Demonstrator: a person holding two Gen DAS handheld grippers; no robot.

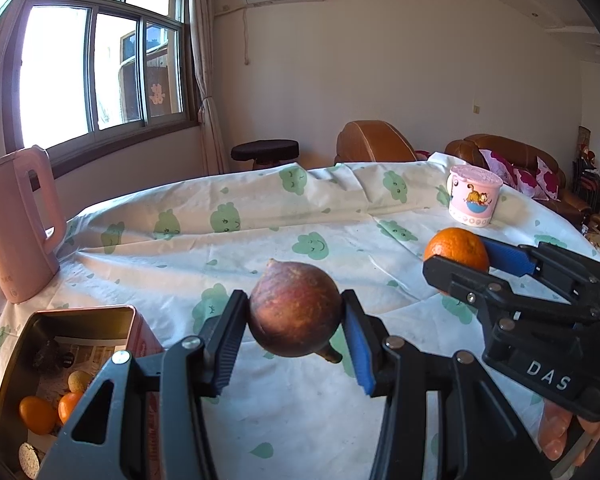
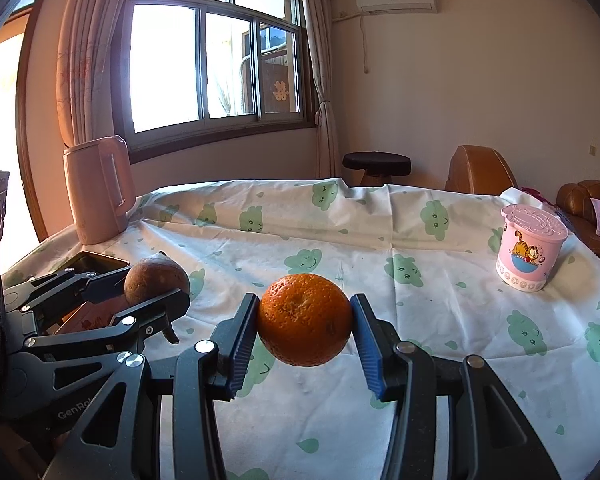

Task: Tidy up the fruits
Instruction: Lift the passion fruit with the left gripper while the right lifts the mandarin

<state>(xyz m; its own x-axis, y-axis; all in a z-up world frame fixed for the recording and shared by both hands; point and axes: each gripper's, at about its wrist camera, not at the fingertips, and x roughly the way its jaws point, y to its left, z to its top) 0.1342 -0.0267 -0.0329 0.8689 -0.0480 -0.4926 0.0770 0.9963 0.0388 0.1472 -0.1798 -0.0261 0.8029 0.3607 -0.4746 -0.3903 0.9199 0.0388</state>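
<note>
My left gripper (image 1: 296, 316) is shut on a brown-red round fruit (image 1: 294, 308) with a short stem, held above the tablecloth. My right gripper (image 2: 305, 320) is shut on an orange (image 2: 305, 318), also lifted off the cloth. In the left wrist view the right gripper (image 1: 460, 262) shows at the right with the orange (image 1: 456, 248) between its pads. In the right wrist view the left gripper (image 2: 156, 284) shows at the left with the brown fruit (image 2: 156, 276). An open metal tin (image 1: 32, 360) at lower left holds oranges and other small items.
A table under a white cloth with green clouds (image 1: 260, 240). A pink kettle (image 1: 16, 220) stands at the far left. A pink cartoon cup with lid (image 2: 530, 248) stands at the far right. Brown sofa and stool lie beyond the table.
</note>
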